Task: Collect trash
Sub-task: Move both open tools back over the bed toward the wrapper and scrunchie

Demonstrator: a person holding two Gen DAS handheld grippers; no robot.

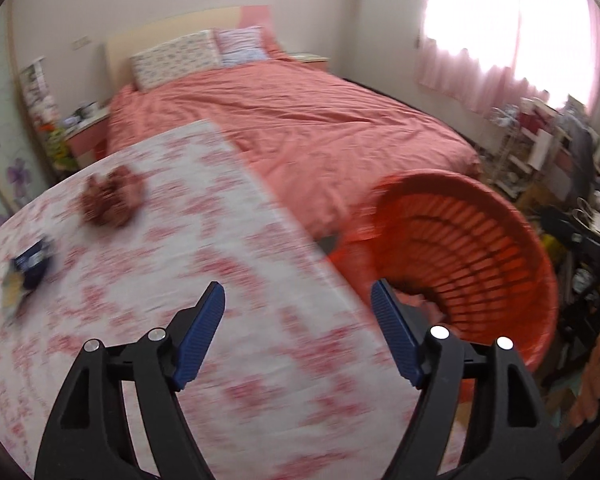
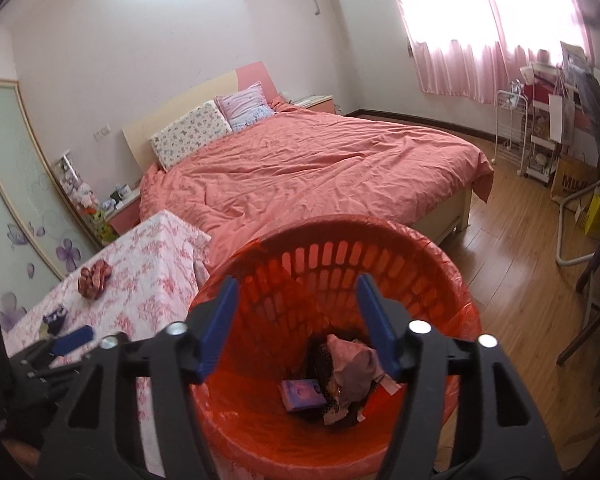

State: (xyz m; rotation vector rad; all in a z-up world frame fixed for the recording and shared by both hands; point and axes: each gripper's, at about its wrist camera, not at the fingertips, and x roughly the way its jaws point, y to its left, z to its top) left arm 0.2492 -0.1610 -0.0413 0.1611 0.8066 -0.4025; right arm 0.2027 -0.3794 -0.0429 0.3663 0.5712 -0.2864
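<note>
Both grippers stood open and empty as the clean-up went on in a bedroom: the right gripper hung over the red basket, its blue jaws spread with nothing between them, while the left gripper gaped above the floral tablecloth. Two pieces of trash lay on that cloth, well apart from the basket: a crumpled reddish wad towards the far side and a dark blue wrapper near the left edge. Both looked light and soft, likely to crush rather than slip, so a pinch across the wad's bulk, or across the wrapper's raised folds, would probably serve; the wrapper could prove flimsy and slick. Only the right wrist view looked down into the basket, showing a pink crumpled piece, a small purple packet and other scraps at the bottom; the left wrist view, blurred, showed the basket's slatted wall but not its contents.
</note>
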